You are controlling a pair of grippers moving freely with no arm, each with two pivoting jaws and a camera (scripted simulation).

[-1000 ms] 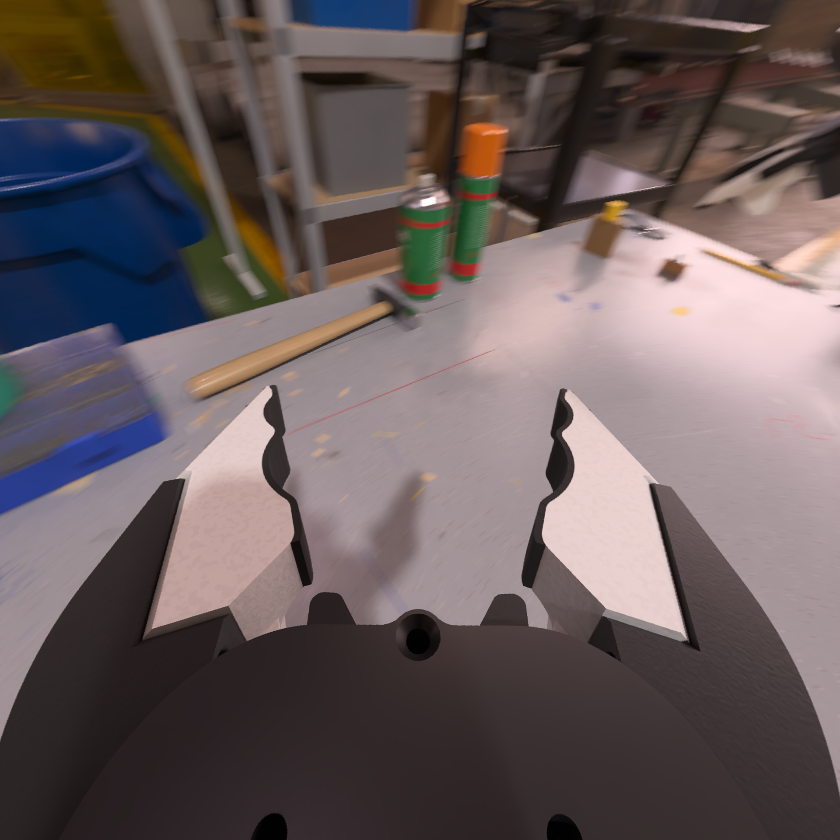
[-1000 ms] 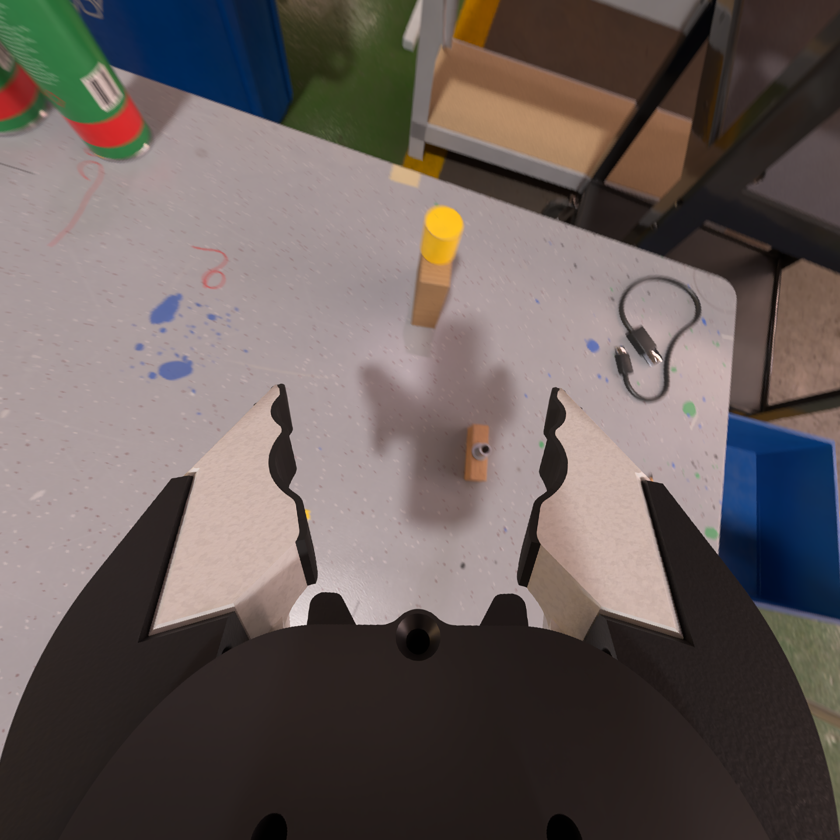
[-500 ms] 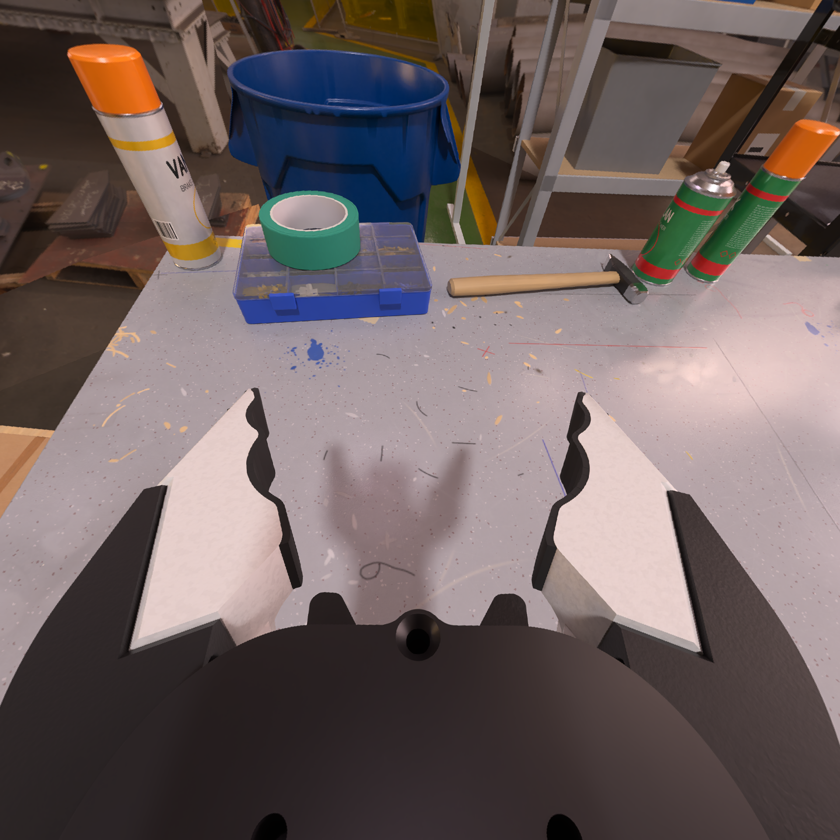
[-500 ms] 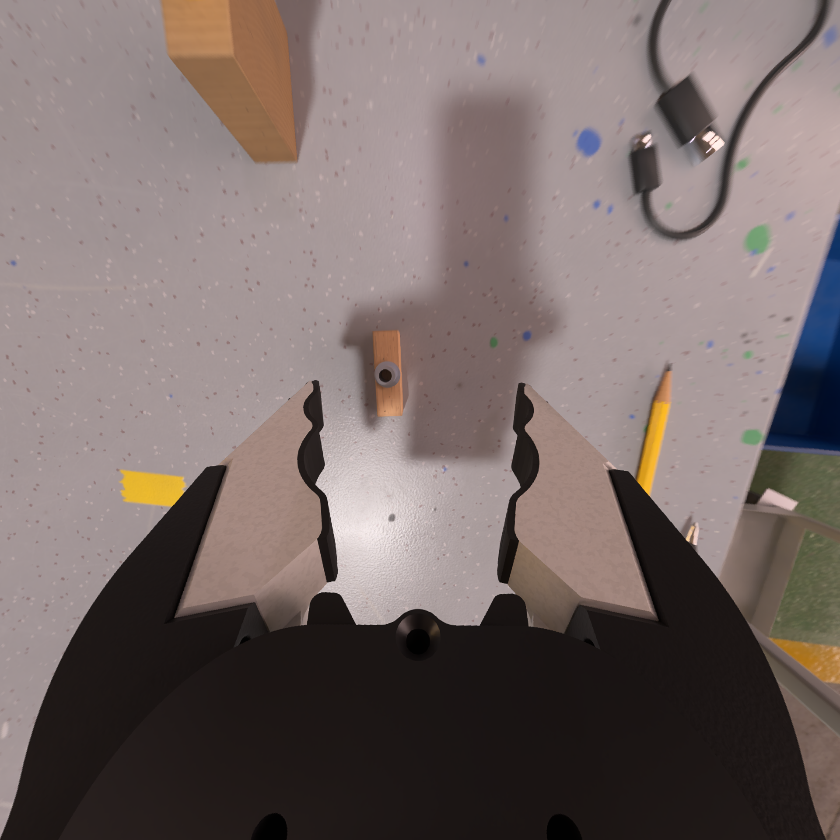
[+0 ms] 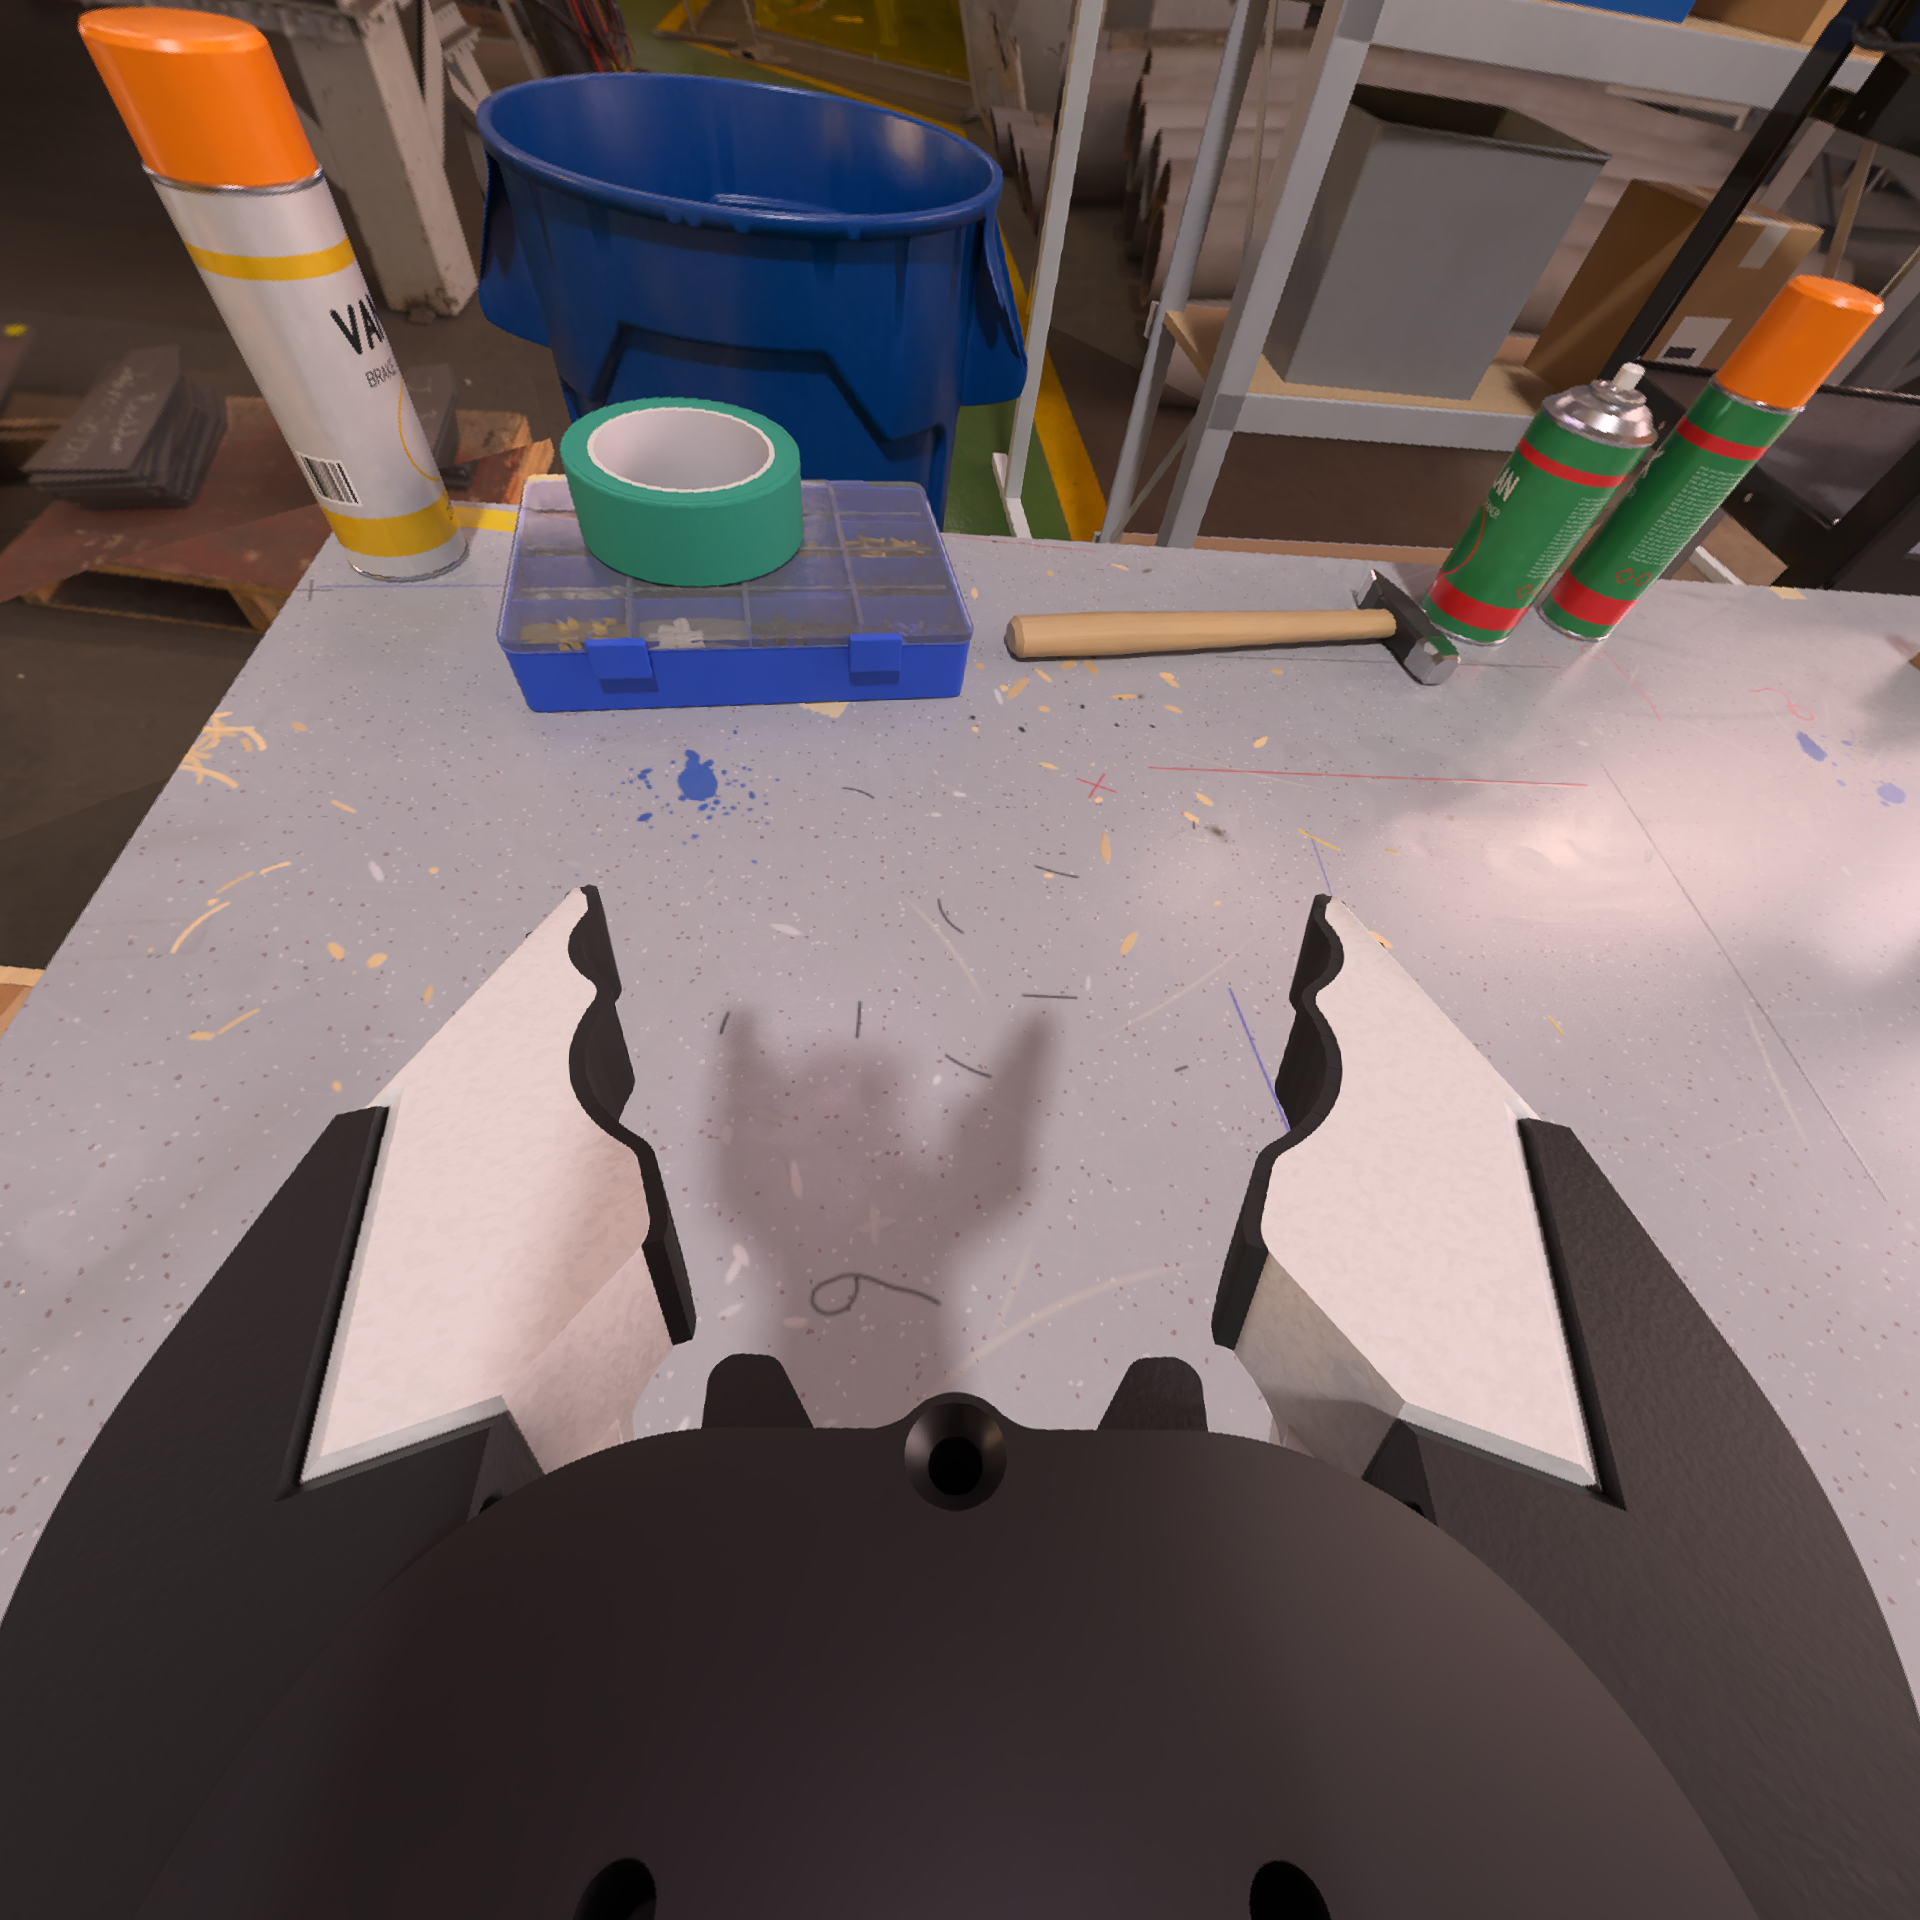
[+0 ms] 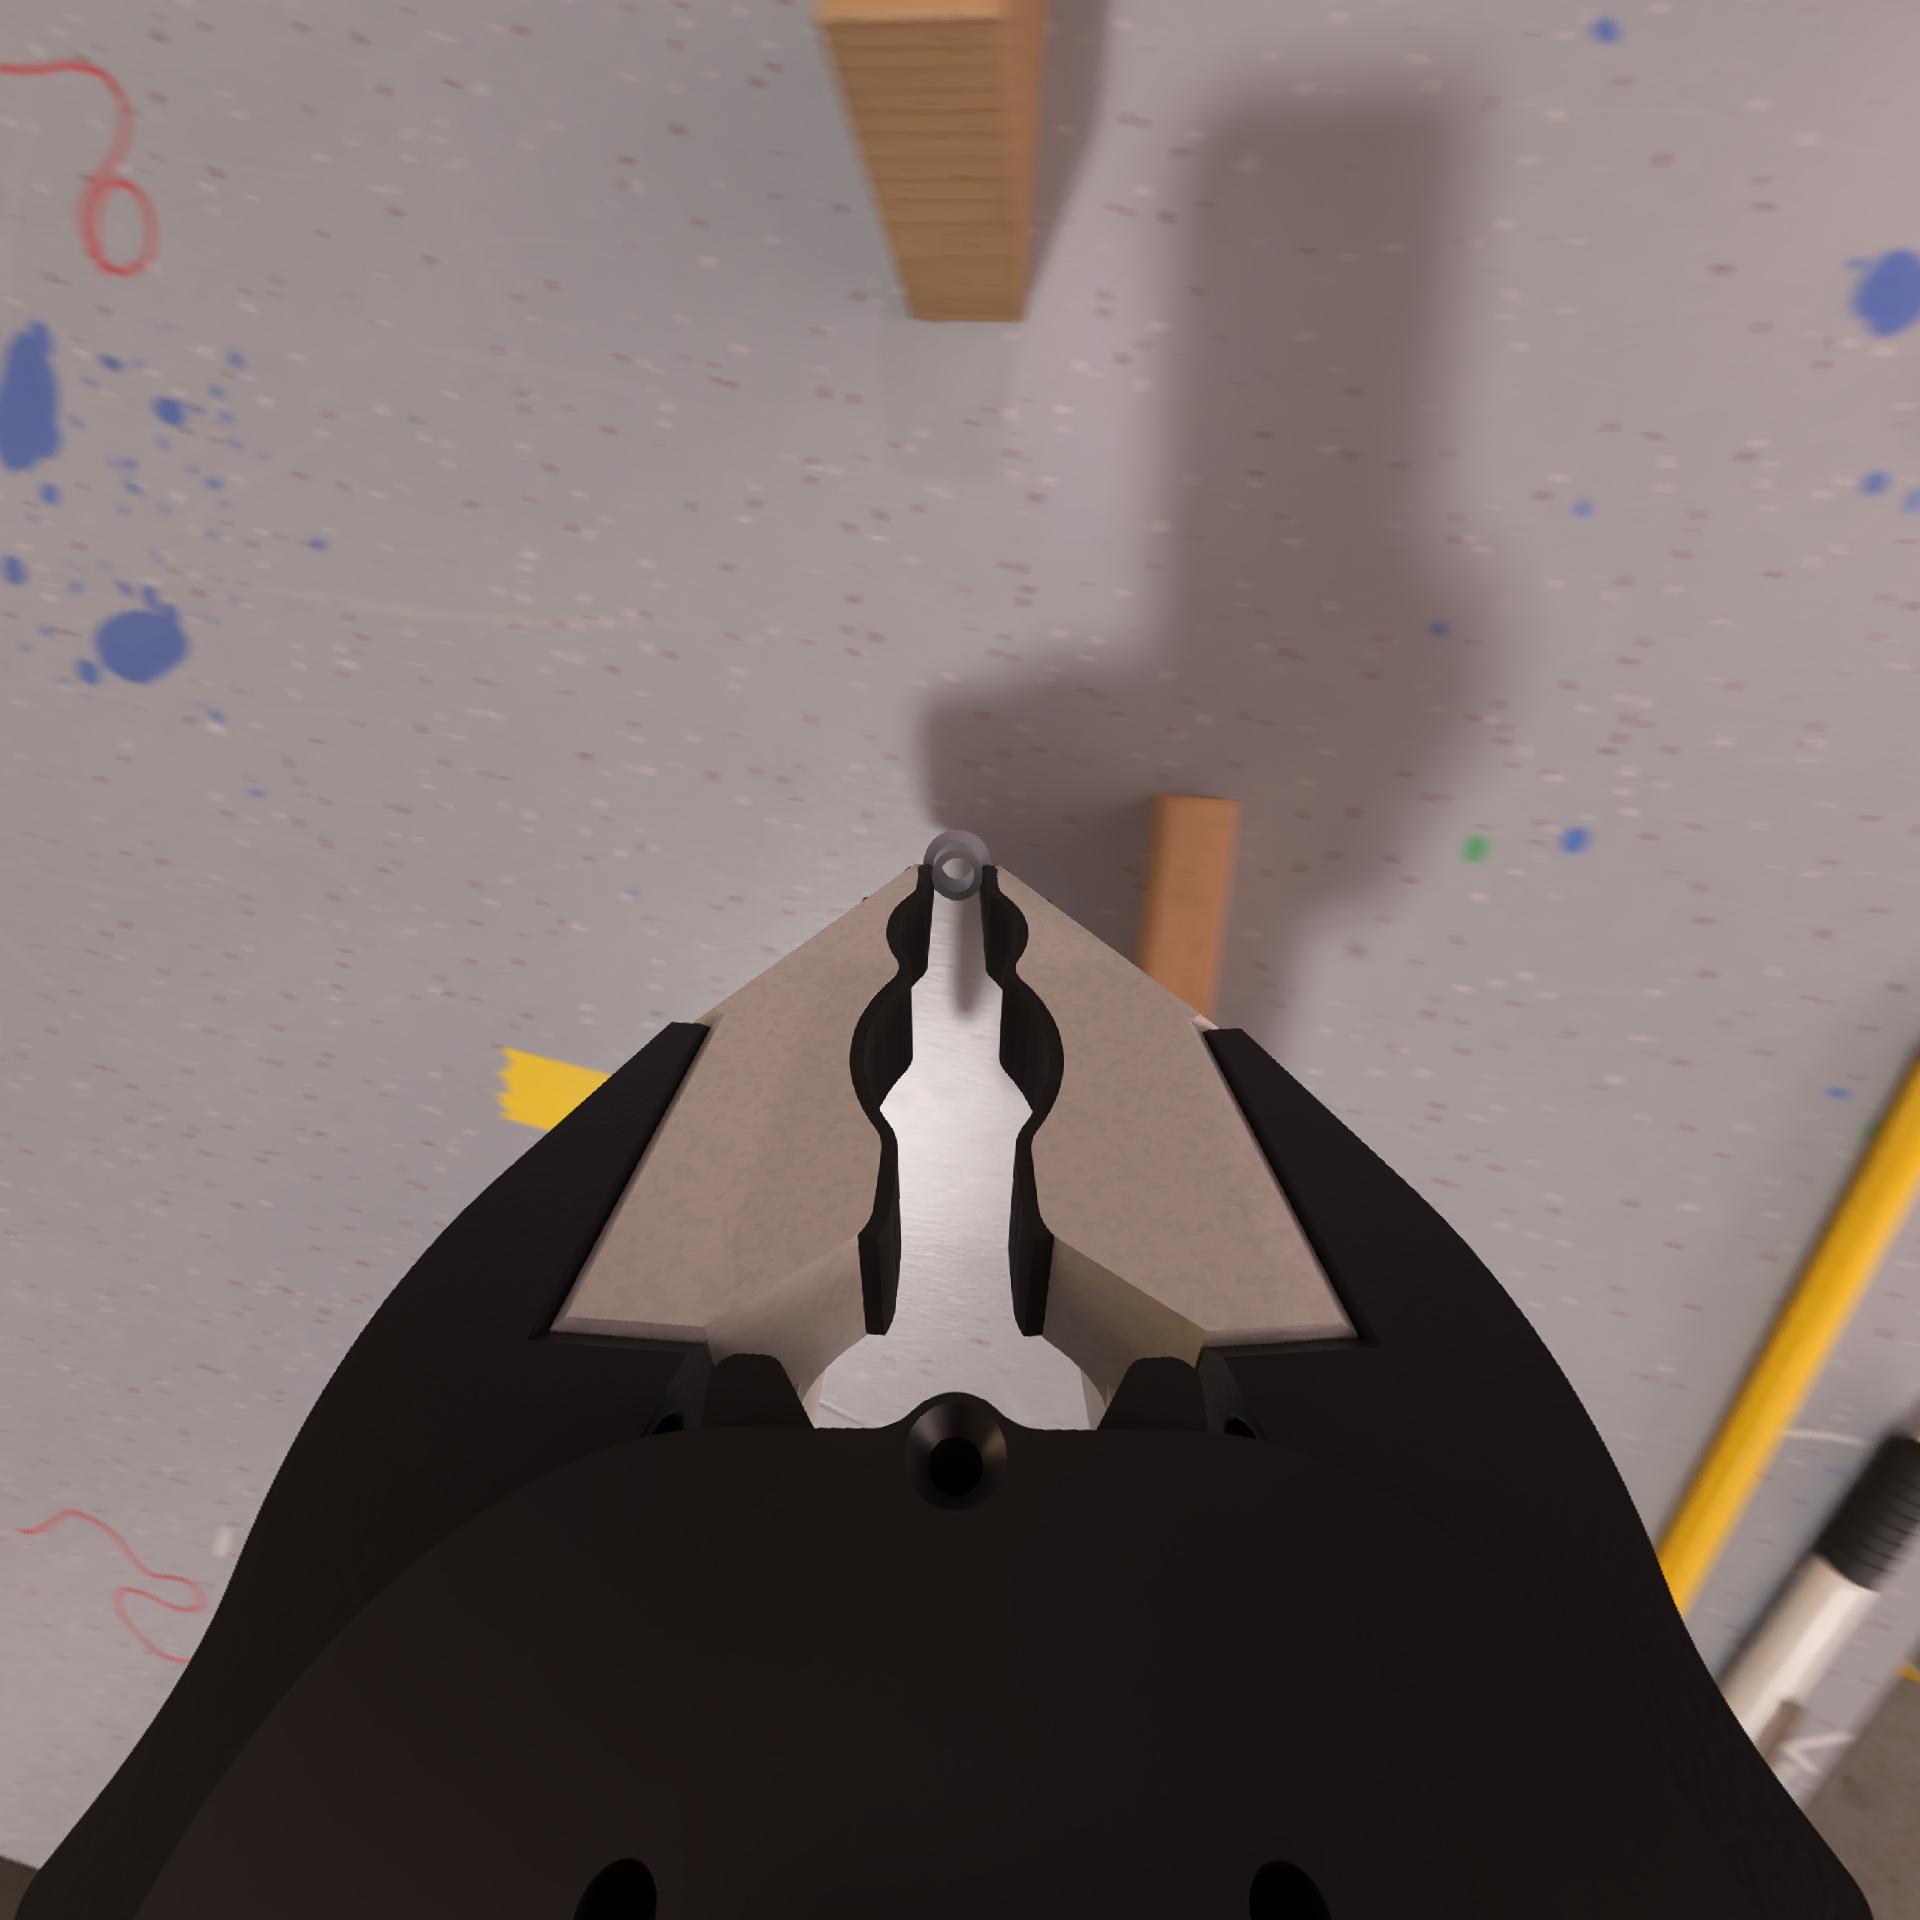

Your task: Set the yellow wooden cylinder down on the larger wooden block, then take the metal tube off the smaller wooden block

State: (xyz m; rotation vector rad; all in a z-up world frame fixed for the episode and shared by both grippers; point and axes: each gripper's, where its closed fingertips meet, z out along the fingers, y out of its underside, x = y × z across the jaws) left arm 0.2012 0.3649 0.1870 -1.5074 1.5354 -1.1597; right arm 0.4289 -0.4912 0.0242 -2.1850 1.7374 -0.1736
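The metal tube (image 6: 954,864) sits pinched at the tips of the right gripper (image 6: 954,883), just left of the smaller wooden block (image 6: 1188,902); the larger wooden block (image 6: 948,156) stands beyond. The left gripper (image 5: 956,914) hangs spread, empty, over the speckled grey table (image 5: 1247,831), with a blue bin (image 5: 748,270) and shelving (image 5: 1299,260) behind.

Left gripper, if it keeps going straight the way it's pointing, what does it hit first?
Probably bare table. The left gripper is open and empty, angled down at the surface; nothing lies between its fingers. The blue parts box sits farther ahead, though depth is hard to judge.
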